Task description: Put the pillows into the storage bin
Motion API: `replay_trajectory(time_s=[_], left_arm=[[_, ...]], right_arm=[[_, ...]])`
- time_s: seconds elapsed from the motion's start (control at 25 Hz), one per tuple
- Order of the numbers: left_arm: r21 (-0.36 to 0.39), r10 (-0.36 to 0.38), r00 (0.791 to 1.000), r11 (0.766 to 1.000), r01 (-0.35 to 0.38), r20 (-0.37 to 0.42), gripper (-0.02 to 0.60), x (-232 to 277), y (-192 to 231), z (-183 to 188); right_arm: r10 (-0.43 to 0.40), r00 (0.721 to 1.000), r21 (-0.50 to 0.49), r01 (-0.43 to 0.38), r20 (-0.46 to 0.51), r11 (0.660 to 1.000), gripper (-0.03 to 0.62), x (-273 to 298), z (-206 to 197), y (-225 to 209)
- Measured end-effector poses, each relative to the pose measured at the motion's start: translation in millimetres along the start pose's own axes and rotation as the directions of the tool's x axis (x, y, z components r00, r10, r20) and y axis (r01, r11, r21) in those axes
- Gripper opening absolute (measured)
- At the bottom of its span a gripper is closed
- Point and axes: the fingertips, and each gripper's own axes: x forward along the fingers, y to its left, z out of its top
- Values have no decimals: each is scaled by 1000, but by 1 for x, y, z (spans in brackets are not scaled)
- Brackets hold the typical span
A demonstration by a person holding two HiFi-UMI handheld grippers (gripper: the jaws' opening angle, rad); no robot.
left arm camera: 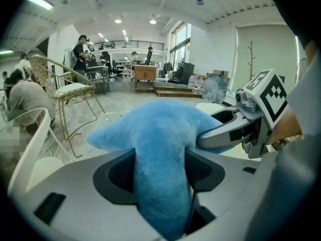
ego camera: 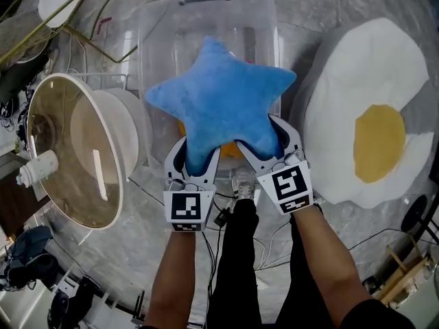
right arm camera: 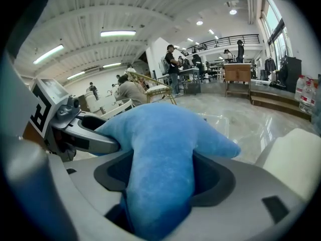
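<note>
A blue star-shaped pillow point(ego camera: 219, 101) hangs over the clear storage bin point(ego camera: 159, 33), held by two lower arms. My left gripper point(ego camera: 196, 159) is shut on its lower left arm, which fills the gap between the jaws in the left gripper view point(left arm camera: 160, 169). My right gripper point(ego camera: 272, 148) is shut on the lower right arm, packed between the jaws in the right gripper view point(right arm camera: 163, 177). Something orange point(ego camera: 233, 149) shows in the bin under the star. A big fried-egg pillow point(ego camera: 357, 101) lies on the floor right of the bin.
A round see-through chair point(ego camera: 75, 149) with a white seat stands just left of the bin. A wire-frame chair point(ego camera: 68, 19) is at the far left. Cables run across the floor near my legs point(ego camera: 236, 252). People work at desks point(left arm camera: 83, 49) far behind.
</note>
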Motion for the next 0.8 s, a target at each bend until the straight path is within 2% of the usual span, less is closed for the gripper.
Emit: replay_trajectory(time_s=[0.36,0.48,0.56,0.68,0.8], left_arm=[[-35,16,999,999,-18,-46,302,9,19,-43],[-43,3,995,999,-7,-97,318,13,21,-65],[-4,5,994,1000,-6,-113,325,15,21,-76],[67,21,996,998,-15,-89,337,15,16,-75],[49,30,997,998,-27,-69,342,12,12,-68]], right_arm=[[28,996,12,-28,-84,1000,379,33,-29,16],[35,992,-51,-41,-118,998,397,41,-41,21],[32,989,-118,-50,-146,992,421,47,-49,24],[25,984,-202,-61,-177,978,431,49,-59,26],[22,989,-190,-50,-144,981,451,40,-54,28]])
